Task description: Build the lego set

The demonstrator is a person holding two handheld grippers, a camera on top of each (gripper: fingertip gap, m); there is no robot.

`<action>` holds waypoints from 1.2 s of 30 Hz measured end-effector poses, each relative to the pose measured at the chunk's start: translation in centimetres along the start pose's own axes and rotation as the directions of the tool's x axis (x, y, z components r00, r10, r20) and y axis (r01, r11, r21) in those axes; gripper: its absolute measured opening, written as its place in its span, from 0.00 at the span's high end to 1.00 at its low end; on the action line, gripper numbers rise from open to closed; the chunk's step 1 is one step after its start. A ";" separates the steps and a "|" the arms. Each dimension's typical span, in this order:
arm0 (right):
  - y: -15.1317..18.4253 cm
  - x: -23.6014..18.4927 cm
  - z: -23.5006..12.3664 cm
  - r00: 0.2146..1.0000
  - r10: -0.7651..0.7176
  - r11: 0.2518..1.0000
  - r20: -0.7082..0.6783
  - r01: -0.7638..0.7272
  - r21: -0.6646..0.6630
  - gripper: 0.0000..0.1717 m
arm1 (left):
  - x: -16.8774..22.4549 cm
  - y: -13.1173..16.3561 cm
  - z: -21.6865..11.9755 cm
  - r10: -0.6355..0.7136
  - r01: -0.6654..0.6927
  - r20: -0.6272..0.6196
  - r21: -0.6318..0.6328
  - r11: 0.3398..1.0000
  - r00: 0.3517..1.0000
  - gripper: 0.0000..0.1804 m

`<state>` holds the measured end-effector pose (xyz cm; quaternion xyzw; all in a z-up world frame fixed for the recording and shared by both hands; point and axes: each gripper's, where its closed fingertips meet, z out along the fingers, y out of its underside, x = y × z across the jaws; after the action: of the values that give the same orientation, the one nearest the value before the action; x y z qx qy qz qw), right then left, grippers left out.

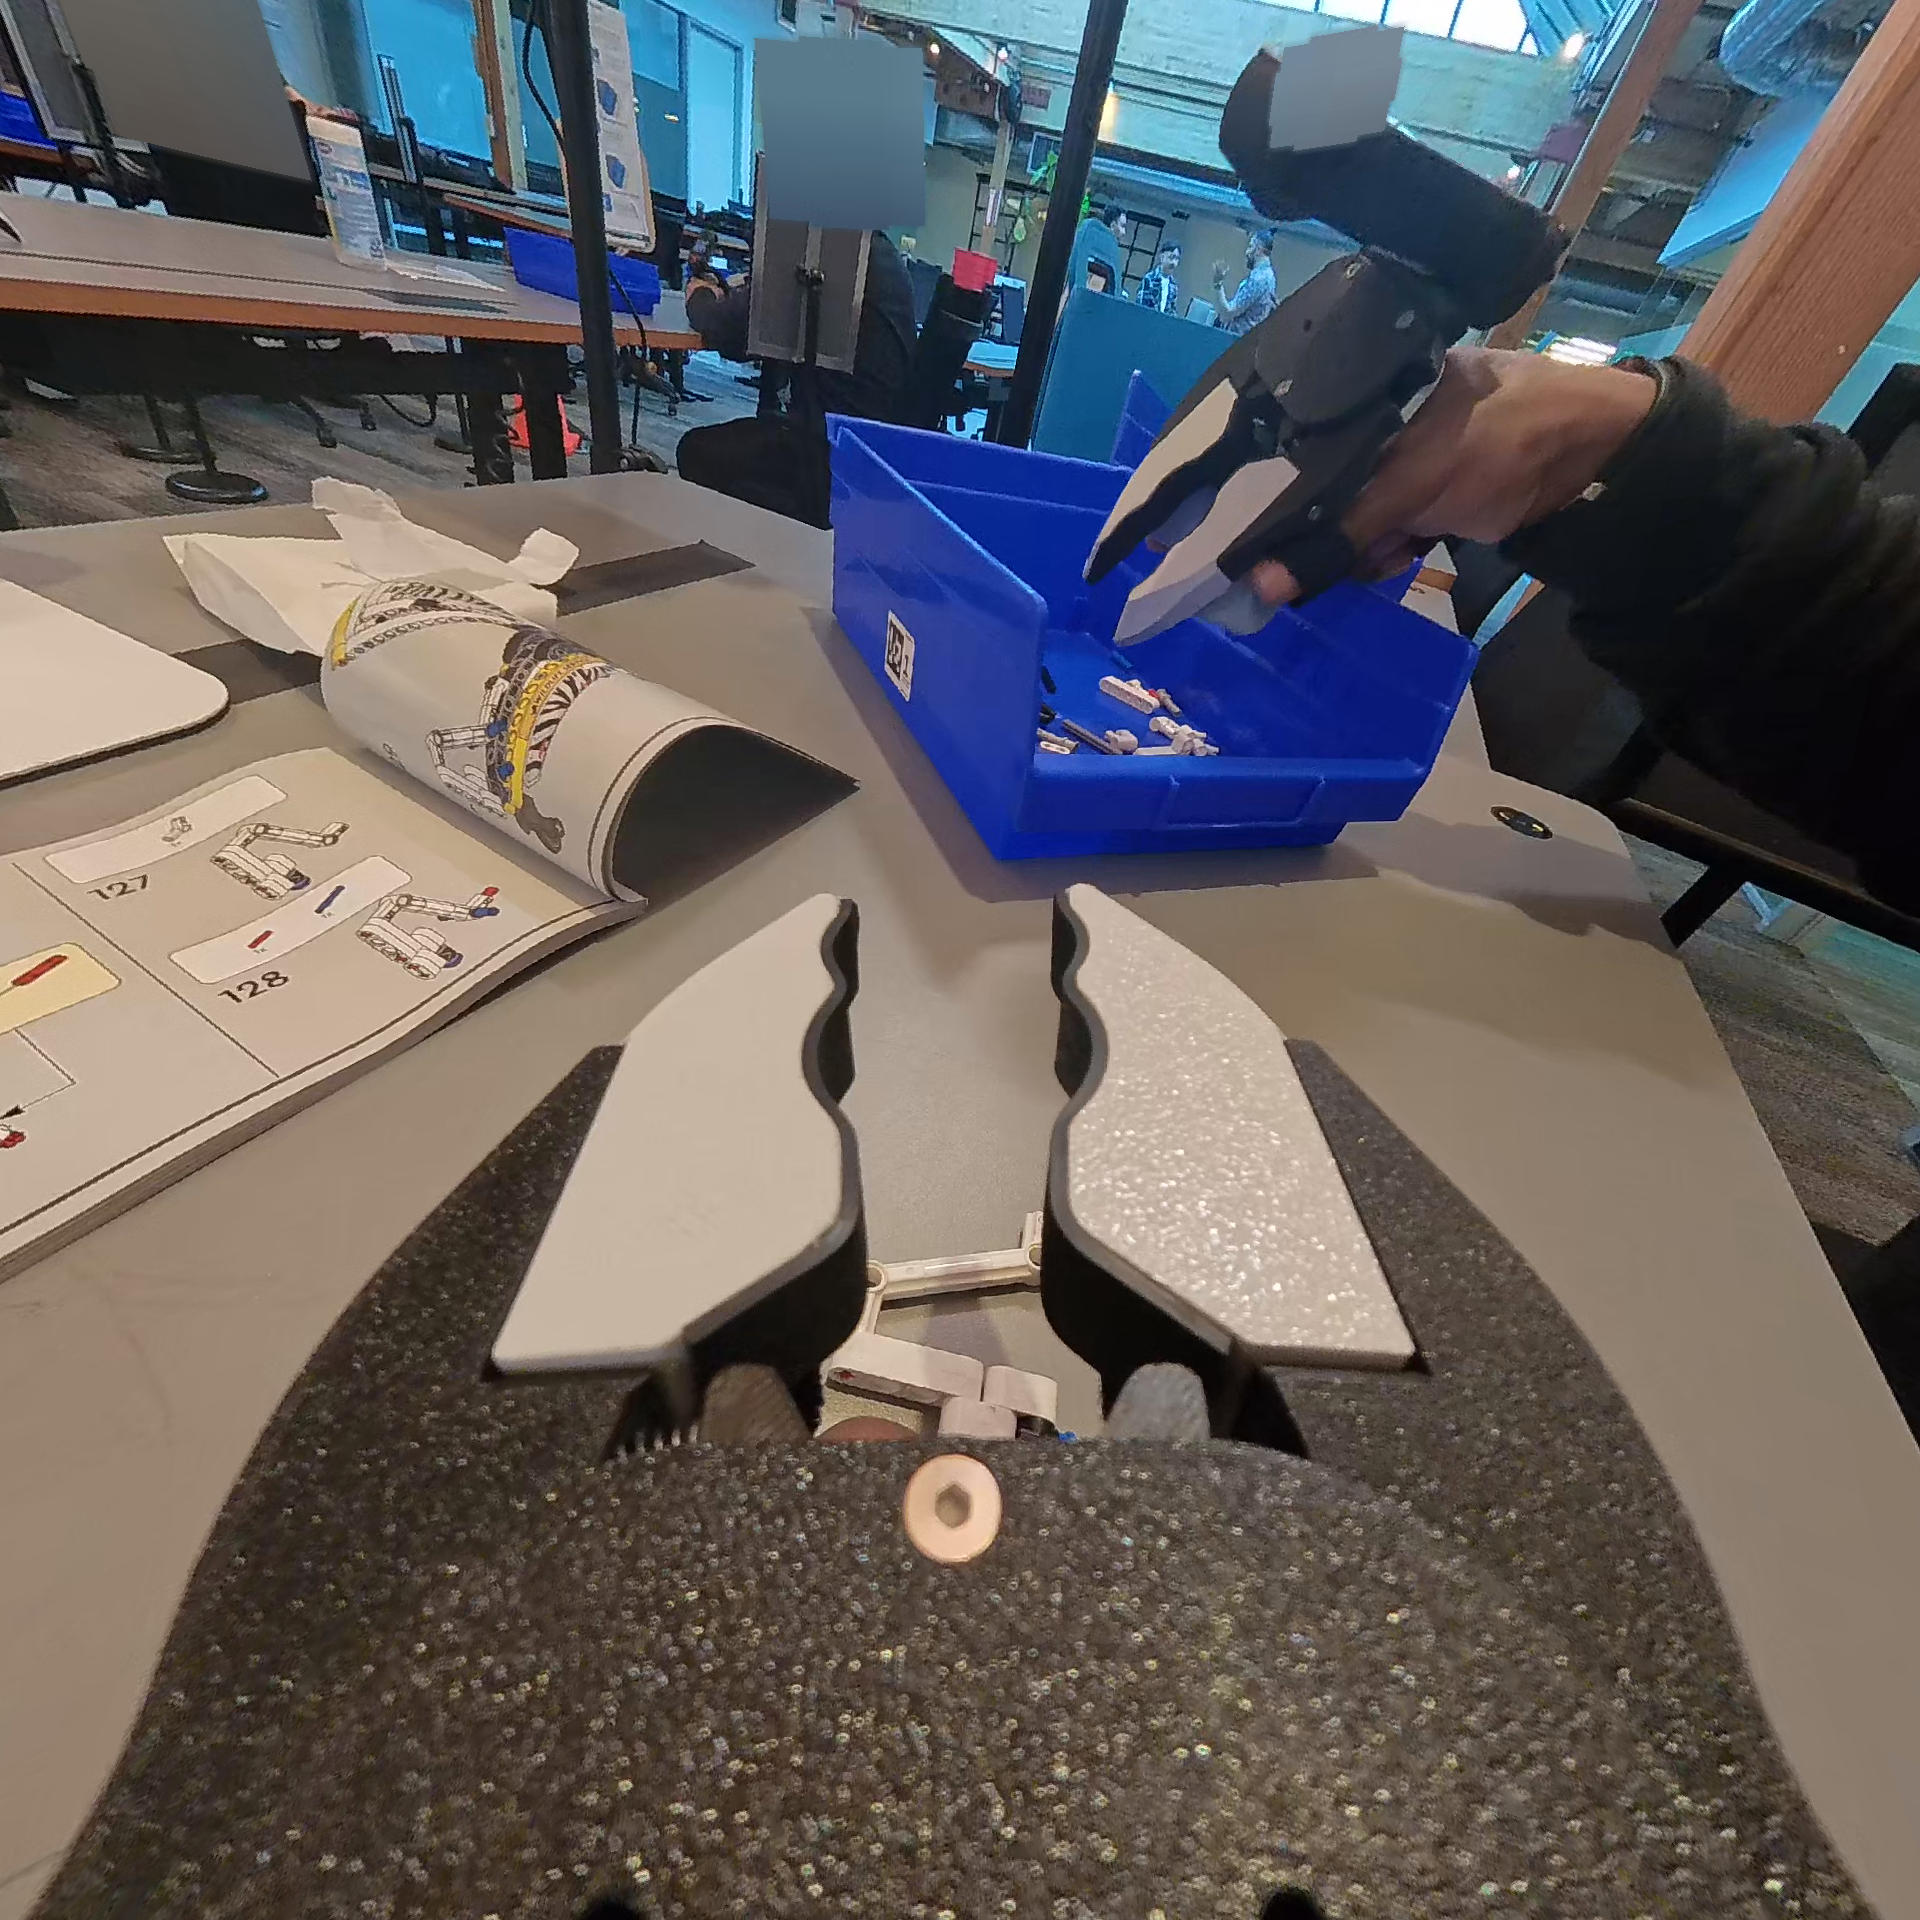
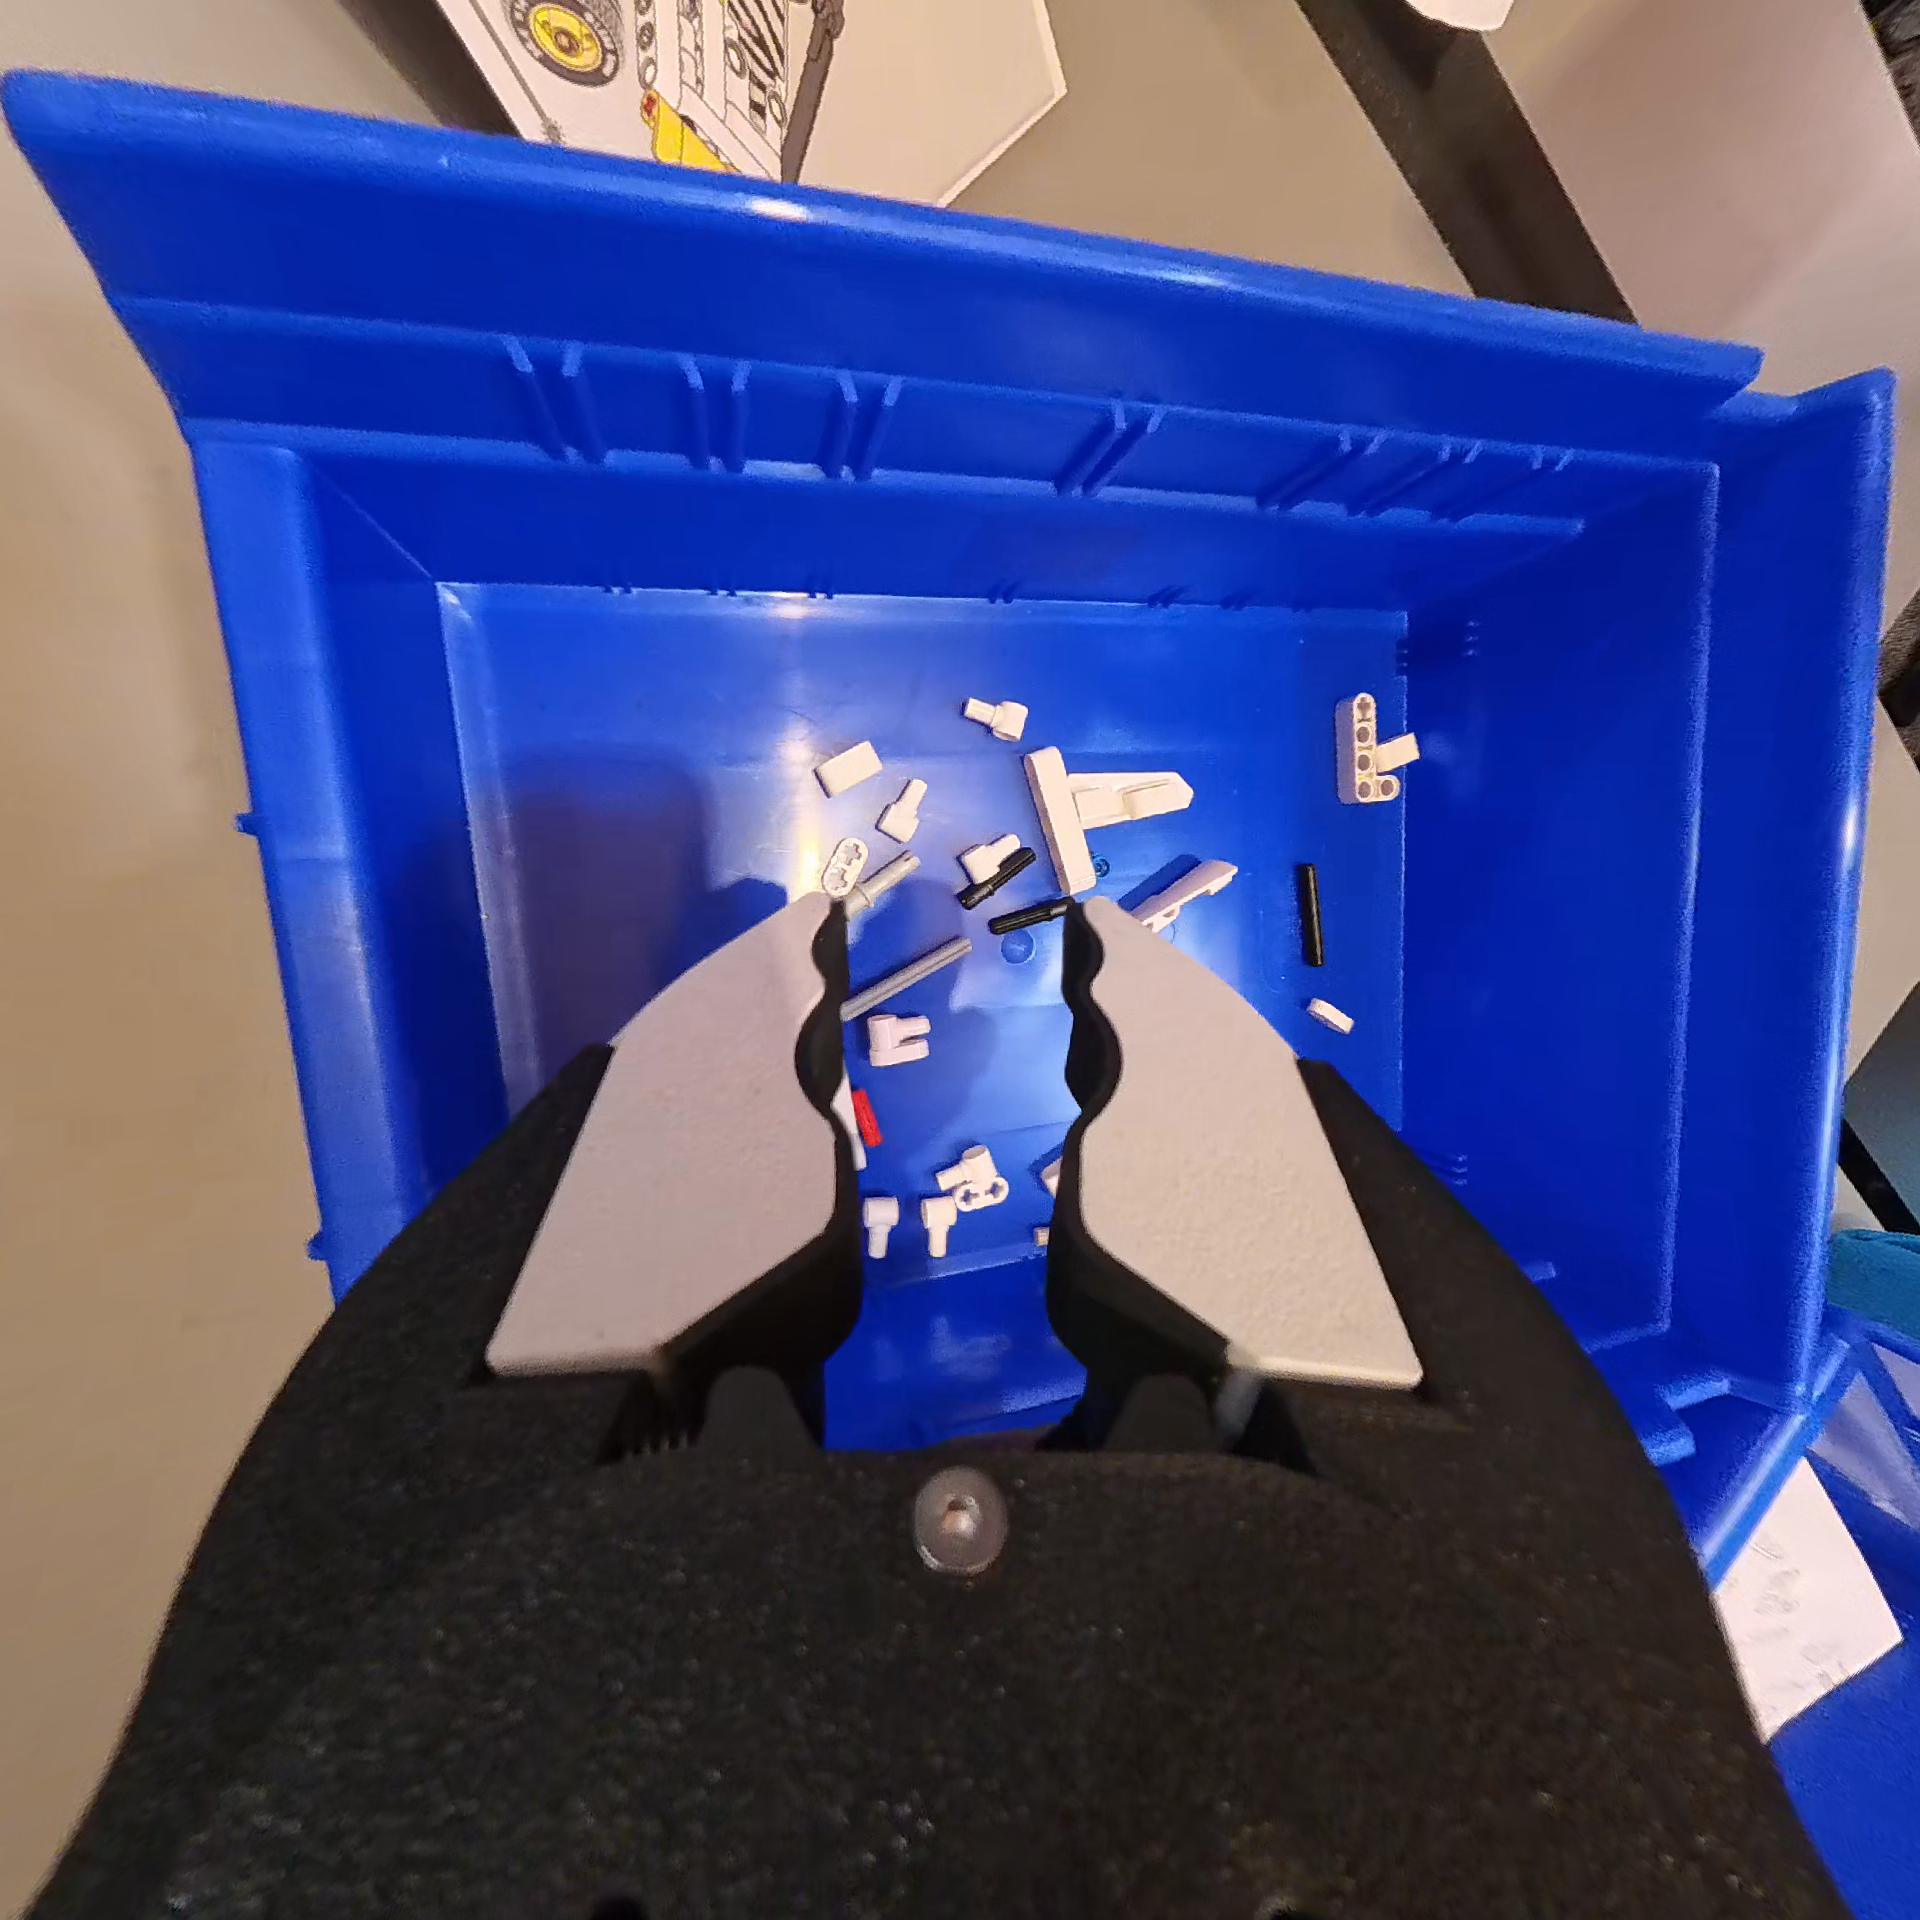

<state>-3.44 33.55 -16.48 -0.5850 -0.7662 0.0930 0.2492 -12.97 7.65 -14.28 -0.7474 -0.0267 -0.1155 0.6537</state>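
left view: left gripper [image 1: 954, 914] released, nothing between the tips, over grey table [image 1: 1351, 1039]; white assembly [image 1: 935, 1361] seen deep behind the fingers; booklet [image 1: 312, 914] at 10 o'clock; bin [image 1: 935, 582] at 1 o'clock | right view: right gripper [image 2: 956, 914] released, bare, over bin [image 2: 623, 499] floor; black pin [image 2: 1029, 916] near tip at 1 o'clock; grey axle [image 2: 909, 977] at 7 o'clock

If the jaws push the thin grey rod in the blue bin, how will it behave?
The grey rod looks slim and round, so it probably rolls or skids on the glossy blue bin floor. It seems rigid plastic and light, unlikely to bend.
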 end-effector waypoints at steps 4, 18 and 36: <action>0.0 -0.1 0.0 1.000 -0.002 1.000 0.004 0.002 0.000 0.77 | 0.0 0.0 0.0 0.001 -0.001 -0.001 -0.001 1.000 1.000 0.80; -0.1 -0.2 0.1 1.000 -0.004 1.000 0.005 0.004 -0.002 0.77 | 0.0 0.0 0.0 -0.002 0.002 -0.001 -0.001 1.000 1.000 0.80; 0.1 -0.2 0.1 1.000 -0.005 1.000 0.006 0.005 -0.005 0.77 | 0.0 0.0 0.0 0.001 -0.001 -0.001 -0.002 1.000 1.000 0.80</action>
<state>-3.40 33.37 -16.66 -0.5836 -0.7685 0.0922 0.2456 -12.91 7.68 -14.31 -0.7481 -0.0258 -0.1157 0.6530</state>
